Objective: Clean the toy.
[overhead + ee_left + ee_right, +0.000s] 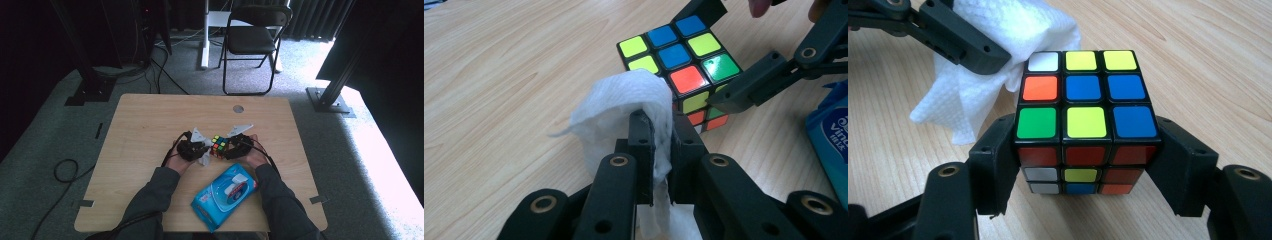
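Observation:
A scrambled puzzle cube [1083, 107] with coloured stickers rests on the wooden table [150, 125], clamped between the two black jaws of my right gripper [1085, 165]. My left gripper [661, 140] is shut on a crumpled white wipe [624, 105], whose folds press against the cube's side [679, 60]. In the high view the cube [219, 145] sits mid-table between the left gripper [204, 151] and the right gripper [231, 148]. The right gripper view shows the wipe [998, 65] bunched at the cube's left face, under one of the left gripper's jaws.
A blue pack of wet wipes [225, 195] lies on the table just in front of the person's arms. A black folding chair [252, 40] stands beyond the table's far edge. A small round hole [238, 108] marks the tabletop near the back.

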{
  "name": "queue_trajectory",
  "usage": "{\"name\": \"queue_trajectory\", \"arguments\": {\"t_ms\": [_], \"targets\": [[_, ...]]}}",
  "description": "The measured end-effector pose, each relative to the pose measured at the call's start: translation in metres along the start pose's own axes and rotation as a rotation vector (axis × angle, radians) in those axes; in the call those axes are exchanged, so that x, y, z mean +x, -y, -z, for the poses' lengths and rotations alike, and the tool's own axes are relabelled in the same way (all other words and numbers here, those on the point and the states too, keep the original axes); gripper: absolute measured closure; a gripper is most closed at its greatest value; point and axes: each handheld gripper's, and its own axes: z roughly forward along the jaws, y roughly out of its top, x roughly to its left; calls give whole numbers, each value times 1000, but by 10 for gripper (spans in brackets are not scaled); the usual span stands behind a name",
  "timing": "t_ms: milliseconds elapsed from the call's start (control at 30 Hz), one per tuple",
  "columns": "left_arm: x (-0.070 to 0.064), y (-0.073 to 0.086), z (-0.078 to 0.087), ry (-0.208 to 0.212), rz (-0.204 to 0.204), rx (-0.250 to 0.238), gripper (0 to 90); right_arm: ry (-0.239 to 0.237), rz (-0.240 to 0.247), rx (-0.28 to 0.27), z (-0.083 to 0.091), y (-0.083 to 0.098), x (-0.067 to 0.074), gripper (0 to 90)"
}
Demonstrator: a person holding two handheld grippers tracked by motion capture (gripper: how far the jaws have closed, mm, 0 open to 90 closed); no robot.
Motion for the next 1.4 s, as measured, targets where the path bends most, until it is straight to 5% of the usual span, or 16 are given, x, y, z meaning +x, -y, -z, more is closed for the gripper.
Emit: {"name": "queue_trajectory", "arguments": {"t_ms": [333,733,1000,1400], "targets": [[-7,-1,-3,14,-23,6,828,17,-29,-6,6,3,-4,274],[-16,-3,-4,27,-50,8,828,52,-85,-104,26,-3,-8,432],[-13,-1,-2,22,-43,1,827,116,-166,-86,20,-4,-9,532],[-7,1,3,10,-21,-12,826,142,-273,-57,22,-5,-5,503]]}}
